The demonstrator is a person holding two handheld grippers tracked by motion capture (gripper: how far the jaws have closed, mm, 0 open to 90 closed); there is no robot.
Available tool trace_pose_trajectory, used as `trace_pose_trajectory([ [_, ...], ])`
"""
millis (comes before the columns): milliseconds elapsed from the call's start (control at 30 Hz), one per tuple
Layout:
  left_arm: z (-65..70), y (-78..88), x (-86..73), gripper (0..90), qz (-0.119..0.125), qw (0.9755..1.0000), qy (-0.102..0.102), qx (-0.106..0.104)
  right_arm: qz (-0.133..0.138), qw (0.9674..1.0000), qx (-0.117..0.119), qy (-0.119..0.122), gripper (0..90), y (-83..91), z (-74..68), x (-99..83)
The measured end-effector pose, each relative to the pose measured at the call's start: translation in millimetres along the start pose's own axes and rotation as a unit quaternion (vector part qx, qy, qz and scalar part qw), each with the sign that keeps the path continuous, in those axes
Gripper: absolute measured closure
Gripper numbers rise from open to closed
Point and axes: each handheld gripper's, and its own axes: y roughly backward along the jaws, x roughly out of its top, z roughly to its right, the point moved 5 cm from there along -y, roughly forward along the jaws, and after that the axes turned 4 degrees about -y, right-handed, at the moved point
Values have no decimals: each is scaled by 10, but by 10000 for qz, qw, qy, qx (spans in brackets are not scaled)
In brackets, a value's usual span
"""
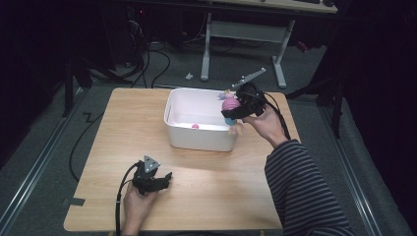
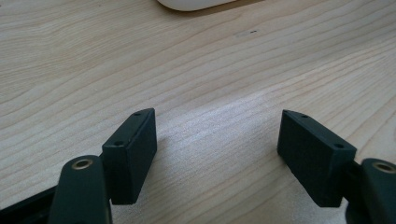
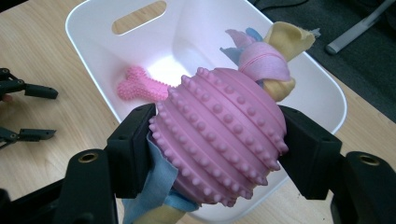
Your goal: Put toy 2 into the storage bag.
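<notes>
My right gripper is shut on a pink studded ball toy with knotted pink, yellow and blue cloth strips through it. In the high view the right gripper holds the toy over the right rim of a white bin. A small pink bone-shaped toy lies on the bin floor. My left gripper rests low over the wooden table near its front edge, open, with bare wood between its jaws.
The white bin has a handle slot in its far wall. The left gripper's jaws show at the left edge of the right gripper view. Beyond the table stand a desk frame and floor cables.
</notes>
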Motion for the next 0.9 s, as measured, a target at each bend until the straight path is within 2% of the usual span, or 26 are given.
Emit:
trace_pose_trajectory([
  [167,-2,1,0,289,-2,10000,-12,0,-62,10000,-40,52,335,-87,6,71],
  [433,-3,1,0,289,1,10000,-7,4,-91,9999,-44,9,335,-248,25,131],
  [500,-5,2,-1,291,-4,10000,1,-15,-121,9999,42,-65,334,-304,34,129],
  [567,-6,3,-1,290,-4,10000,0,-18,-174,9998,-44,-14,334,-359,51,125],
  [767,-6,3,-1,286,-1,10000,6,-29,-272,9995,-23,-185,334,-484,77,102],
  [900,-7,3,-1,285,1,10000,7,-37,-370,9993,19,-101,333,-565,48,66],
])
